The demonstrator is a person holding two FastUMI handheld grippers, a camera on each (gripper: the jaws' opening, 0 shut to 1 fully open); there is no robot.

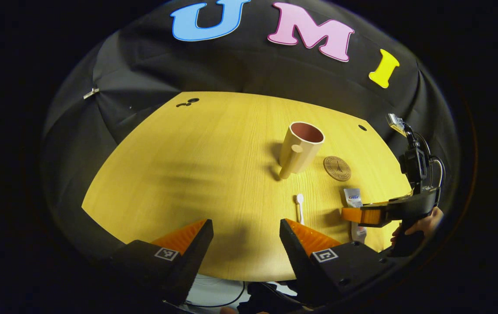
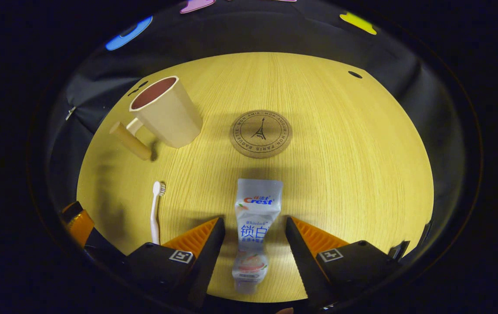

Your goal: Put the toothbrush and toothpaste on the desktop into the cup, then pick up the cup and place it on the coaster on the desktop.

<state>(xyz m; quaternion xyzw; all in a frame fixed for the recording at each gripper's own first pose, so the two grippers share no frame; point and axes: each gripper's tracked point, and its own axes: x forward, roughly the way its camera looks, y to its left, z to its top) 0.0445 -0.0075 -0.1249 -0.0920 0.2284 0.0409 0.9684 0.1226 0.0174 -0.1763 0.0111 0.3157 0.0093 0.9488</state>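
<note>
left claw (image 1: pixel 245 231) agape, right claw (image 2: pixel 255 229) agape

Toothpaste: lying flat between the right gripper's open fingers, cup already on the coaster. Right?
One thing is off: the cup is not on the coaster; it stands on the table beside it, apart, as the right gripper view shows. The toothpaste does lie flat between the open right gripper fingers.

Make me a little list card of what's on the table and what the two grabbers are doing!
table: wooden desktop
cup: beige cup, upright, nothing inside that I can see
coaster: round cork coaster, bare, beside the cup
toothbrush: white toothbrush, lying flat
toothpaste: toothpaste, lying flat
right gripper: right gripper open, fingers either side of the toothpaste, not squeezing
left gripper: left gripper open, holding nothing
done so far: nothing in the cup yet
</note>
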